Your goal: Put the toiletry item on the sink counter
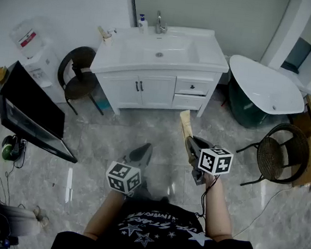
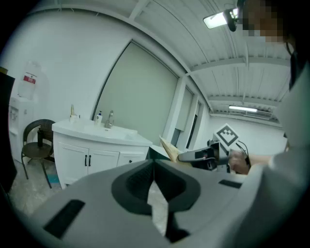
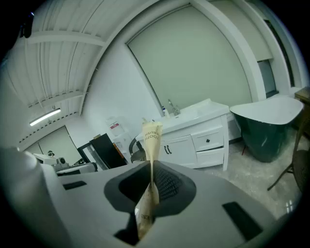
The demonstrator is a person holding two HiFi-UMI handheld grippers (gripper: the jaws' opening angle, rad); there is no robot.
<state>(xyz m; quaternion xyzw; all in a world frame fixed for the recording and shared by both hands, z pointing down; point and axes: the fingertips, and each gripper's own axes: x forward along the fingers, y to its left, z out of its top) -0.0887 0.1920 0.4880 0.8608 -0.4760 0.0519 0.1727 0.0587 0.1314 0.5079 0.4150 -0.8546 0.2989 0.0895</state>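
Right claw (image 3: 151, 169) clamped on slim tan paper toothbrush sachet (image 3: 151, 135), centre frame; top end stands free above the jaws. Judged light, thin, floppy, easily creased: hold flat faces, mid-body. Left claw (image 2: 154, 169) closed, empty. White sink desk (image 1: 208, 59) well apart, upper centre.

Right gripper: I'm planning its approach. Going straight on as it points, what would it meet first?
Its toothbrush packet would probably meet the white vanity cabinet, below its counter; bare floor lies between.
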